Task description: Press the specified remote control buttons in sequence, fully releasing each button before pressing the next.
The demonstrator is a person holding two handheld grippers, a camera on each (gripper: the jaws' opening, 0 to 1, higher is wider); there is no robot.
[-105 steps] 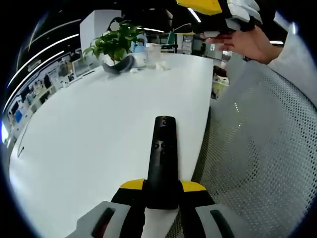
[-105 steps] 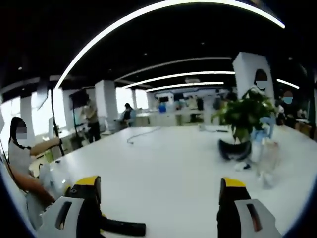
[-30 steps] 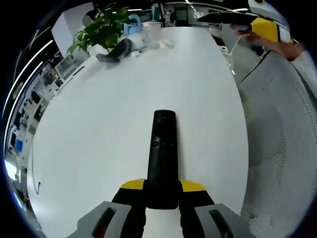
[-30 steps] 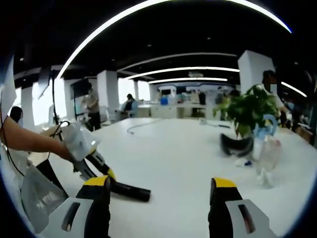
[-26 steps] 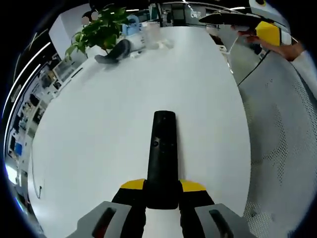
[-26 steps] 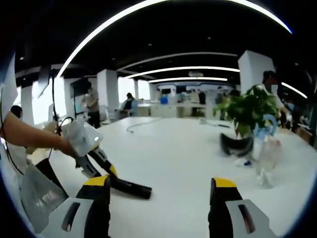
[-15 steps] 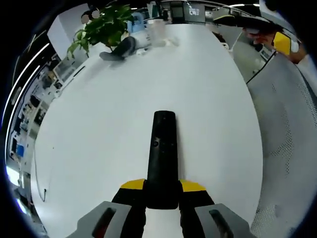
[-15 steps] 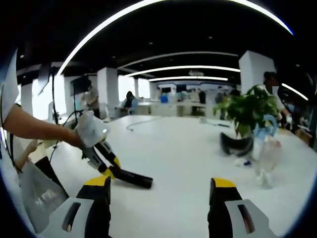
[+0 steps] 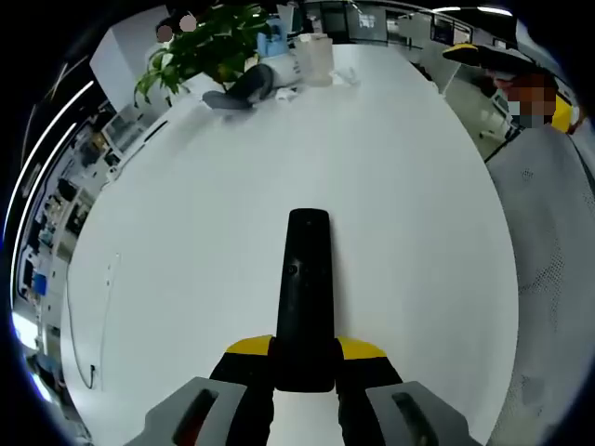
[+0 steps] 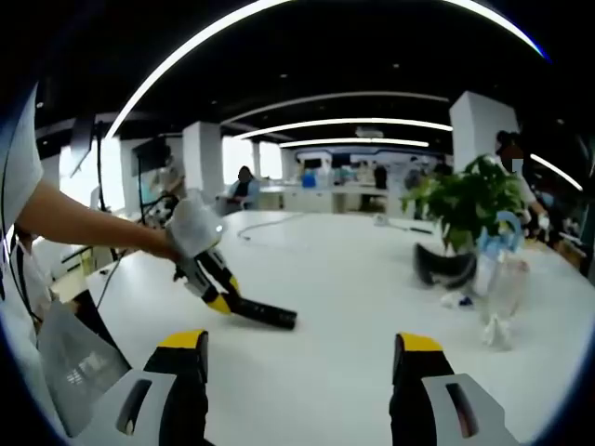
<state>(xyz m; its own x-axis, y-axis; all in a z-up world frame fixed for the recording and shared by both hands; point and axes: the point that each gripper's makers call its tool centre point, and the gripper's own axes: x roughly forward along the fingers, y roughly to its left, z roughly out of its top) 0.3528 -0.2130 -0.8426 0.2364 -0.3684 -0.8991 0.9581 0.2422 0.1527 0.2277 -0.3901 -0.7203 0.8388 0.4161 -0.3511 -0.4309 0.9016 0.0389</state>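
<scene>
A long black remote (image 9: 307,288) with small round buttons near its middle sticks forward out of my left gripper (image 9: 305,351), which is shut on its near end. In the right gripper view the same remote (image 10: 268,315) is held low over the white table (image 10: 363,307) by the left gripper (image 10: 221,299), with a white-gloved hand (image 10: 193,229) behind it. Whether the remote's tip touches the table I cannot tell. My right gripper (image 10: 302,358) stands open with nothing between its fingers, to the right of the remote and nearer than it.
A potted green plant (image 9: 209,42) (image 10: 469,209) stands at the table's far end with a dark curved object (image 9: 244,88) (image 10: 444,267) and a clear container (image 9: 314,58) (image 10: 502,279) beside it. A thin cable (image 9: 93,325) lies near the left edge. A person stands at the right edge (image 9: 548,186).
The left gripper has carried the remote farther in over the table, away from its edge. In the right gripper view it has moved right and up. The right gripper stays open.
</scene>
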